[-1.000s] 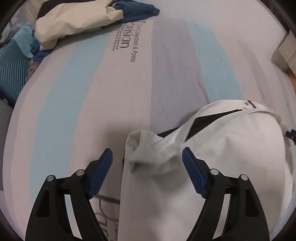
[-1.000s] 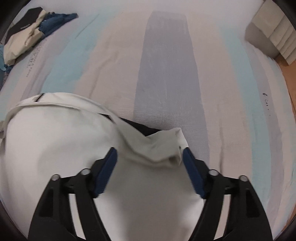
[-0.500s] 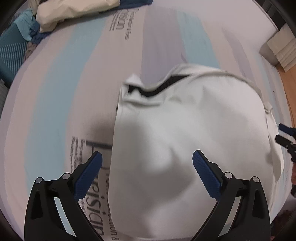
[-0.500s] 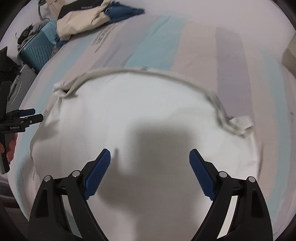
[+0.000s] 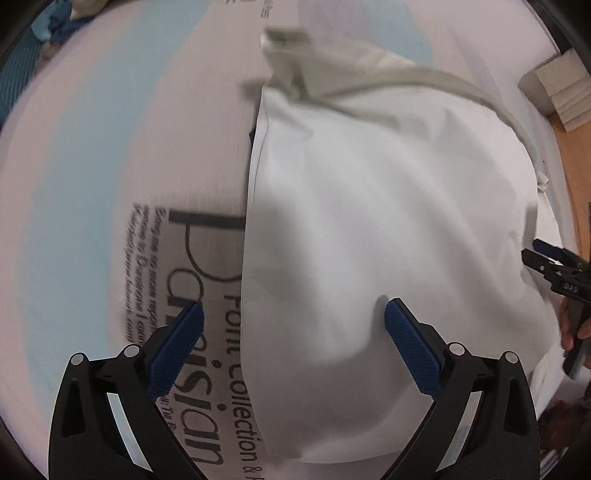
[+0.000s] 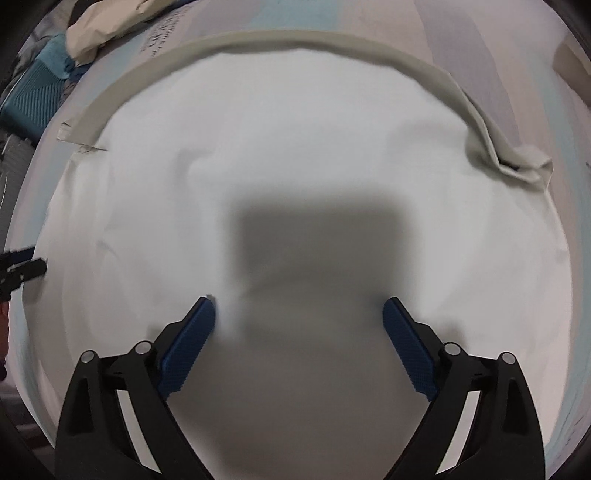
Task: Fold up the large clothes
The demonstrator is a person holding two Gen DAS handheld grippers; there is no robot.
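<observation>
A large white garment lies folded on the striped bed sheet, with a beige hem band curving along its far edge. My left gripper is open and points down over the garment's left edge, one finger over the printed sheet and one over the cloth. My right gripper hovers over the middle of the white garment; its jaws are opening and grip nothing. Each gripper shows at the edge of the other's view: the right gripper, the left gripper.
A pile of beige and blue clothes and a teal ribbed case sit at the far left of the bed. A stack of white blocks stands on the wooden floor to the right.
Both grippers let go of the garment's corners, opened wider and drew back toward the near side. The garment dropped flat, its hem now far from the fingers.
</observation>
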